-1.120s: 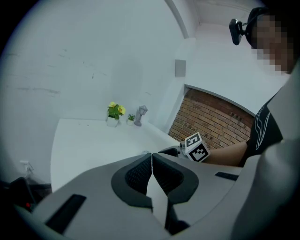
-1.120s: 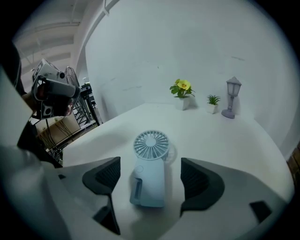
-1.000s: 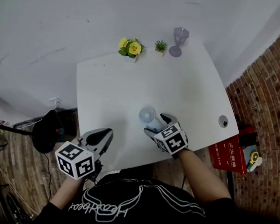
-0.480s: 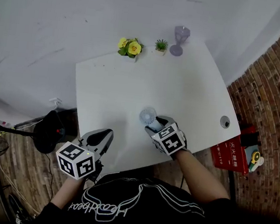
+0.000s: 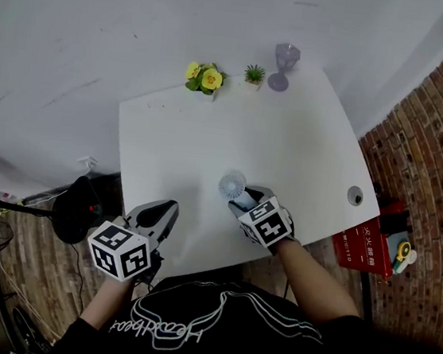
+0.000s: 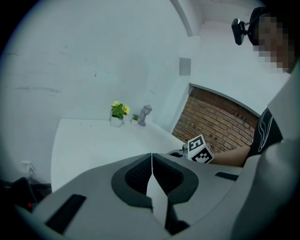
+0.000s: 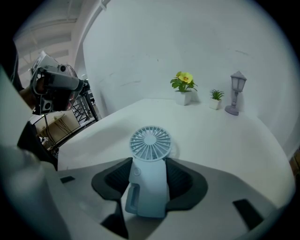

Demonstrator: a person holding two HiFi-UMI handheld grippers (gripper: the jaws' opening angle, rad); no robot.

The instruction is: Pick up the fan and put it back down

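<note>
Right gripper (image 7: pixel 149 164) jaws had just been closing, pads now clamped on the fan (image 7: pixel 150 145) body. Fan sat near the table (image 5: pixel 178 135) front edge, long axis along the jaws, head pointing away. Left gripper (image 6: pixel 152 164) pinched together, empty, farther off.

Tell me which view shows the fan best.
The right gripper view: the fan fills the centre, grille and handle both clear. The head view shows only its small round grille from above. The left gripper view shows none of it.
</note>
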